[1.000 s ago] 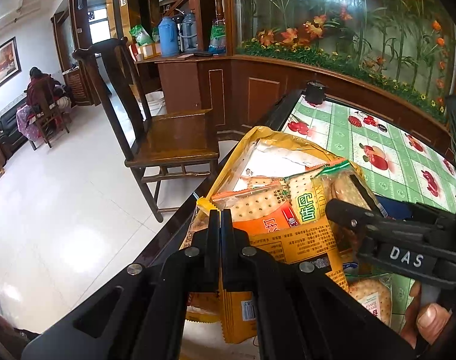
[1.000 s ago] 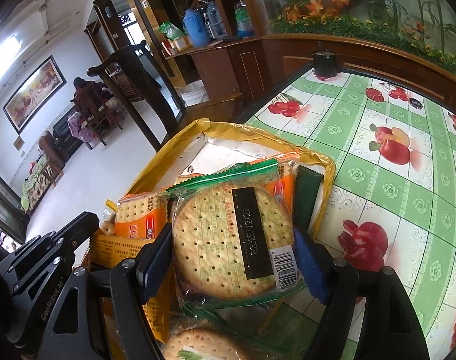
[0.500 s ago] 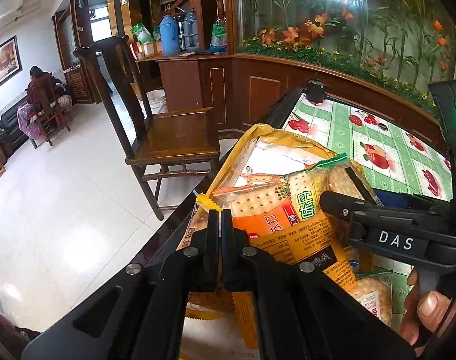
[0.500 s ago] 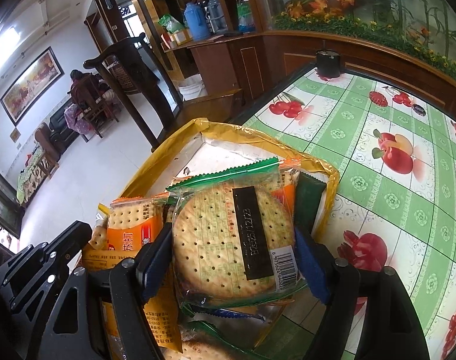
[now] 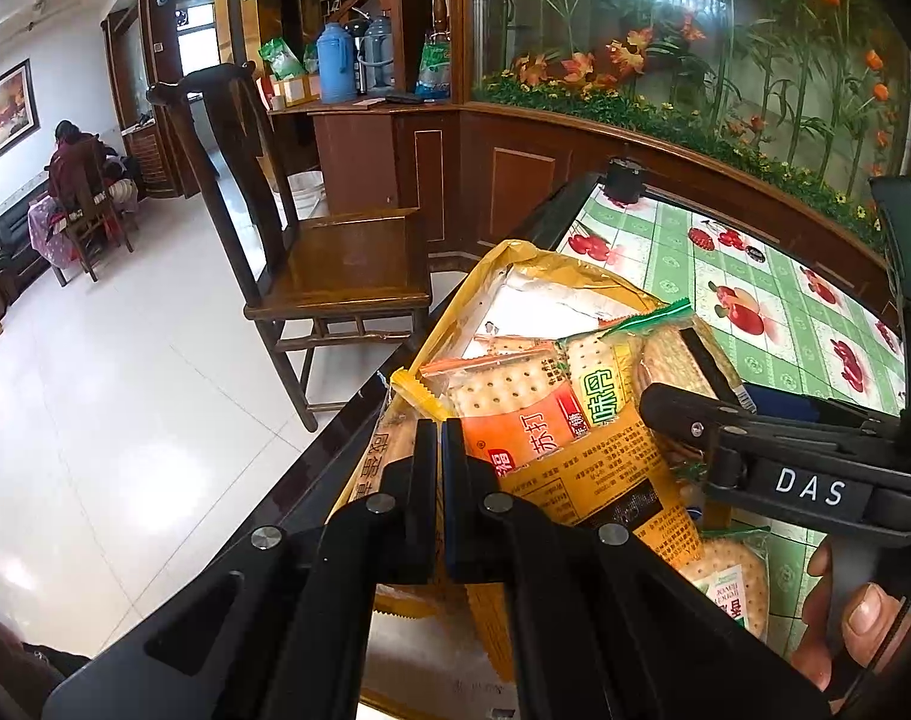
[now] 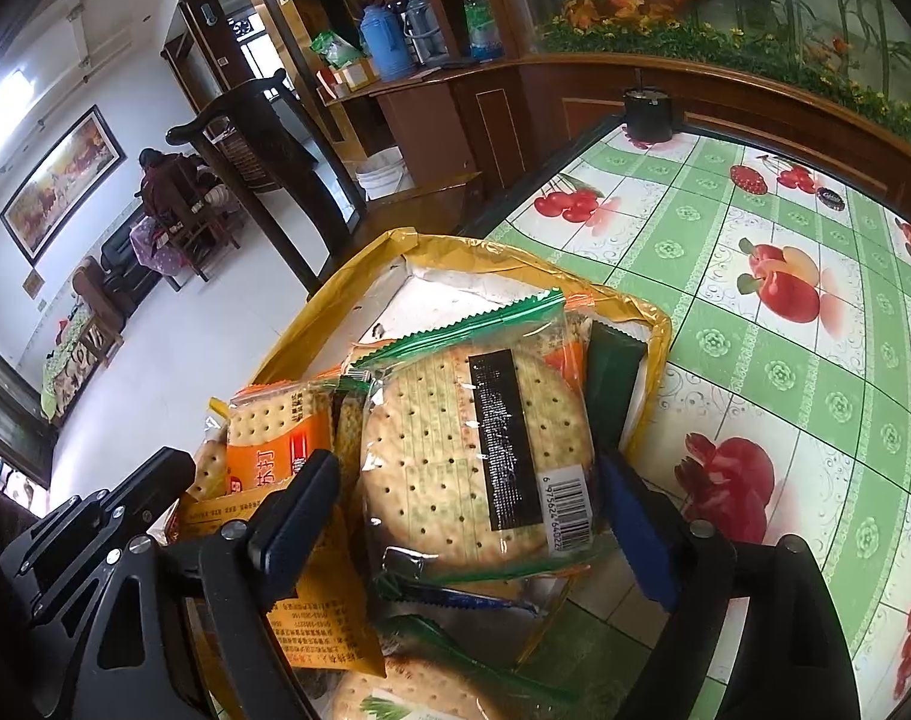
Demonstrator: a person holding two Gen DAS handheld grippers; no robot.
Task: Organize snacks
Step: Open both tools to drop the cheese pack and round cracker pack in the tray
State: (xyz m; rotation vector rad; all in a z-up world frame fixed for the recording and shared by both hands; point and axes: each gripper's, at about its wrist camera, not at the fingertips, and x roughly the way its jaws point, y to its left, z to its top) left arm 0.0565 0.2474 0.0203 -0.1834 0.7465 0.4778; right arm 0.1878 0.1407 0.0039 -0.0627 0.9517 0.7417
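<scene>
A large yellow foil-lined bag point(image 6: 485, 252) lies open at the table's left edge with several cracker packets in it. My left gripper point(image 5: 440, 438) is shut on the bag's point(image 5: 515, 258) near yellow edge. A clear packet of round crackers point(image 6: 473, 456) with a black label rests on top of the pile at the bag's mouth. My right gripper point(image 6: 467, 516) straddles this packet; its jaws are opening and the blue pads point(image 6: 635, 534) stand off the wrapper. An orange soda-cracker packet point(image 6: 275, 438) lies to the left of it. In the left wrist view the right gripper point(image 5: 785, 450) comes in from the right.
The table has a green fruit-print cloth point(image 6: 785, 330) and a dark rim. A small black cup point(image 6: 647, 114) stands at its far corner. Another round cracker packet point(image 6: 395, 696) lies near me. A wooden chair point(image 5: 335, 264) stands on the floor to the left. A person point(image 5: 71, 168) sits far back.
My right gripper's jaws have spread apart and no longer press the round cracker packet, which now rests on the pile. The left gripper keeps its hold and place.
</scene>
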